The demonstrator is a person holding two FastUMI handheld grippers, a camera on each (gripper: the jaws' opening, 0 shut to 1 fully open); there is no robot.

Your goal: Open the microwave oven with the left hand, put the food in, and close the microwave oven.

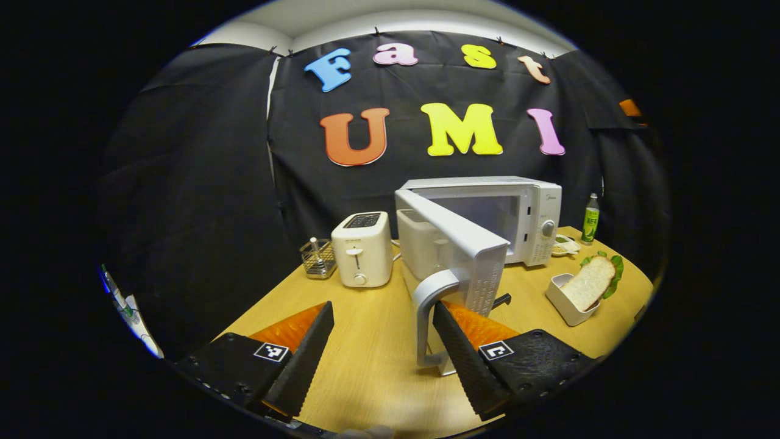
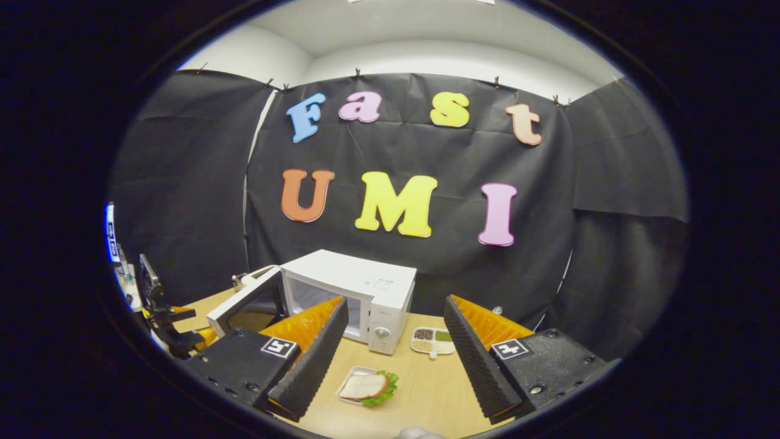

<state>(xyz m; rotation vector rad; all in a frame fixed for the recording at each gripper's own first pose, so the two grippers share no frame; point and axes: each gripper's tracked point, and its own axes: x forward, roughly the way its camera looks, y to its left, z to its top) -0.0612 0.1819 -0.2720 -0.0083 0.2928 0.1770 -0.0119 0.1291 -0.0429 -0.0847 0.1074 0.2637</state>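
- My left gripper (image 1: 384, 323) is standing wide open, its right finger just behind the door handle (image 1: 426, 317) of the swung-open microwave (image 1: 524, 213)
- My right gripper (image 2: 396, 335) is hovering open above the sandwich (image 2: 365, 386), sitting in its white tray (image 2: 348, 378) on the table (image 2: 420, 390)

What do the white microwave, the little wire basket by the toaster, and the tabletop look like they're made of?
The white microwave oven looks like painted metal with a plastic door handle, judging by its smooth matte skin. The small wire basket seems to be shiny metal, with thin glinting rods. The yellowish tabletop shows fine wood grain, probably laminate or veneer; which one is unclear.
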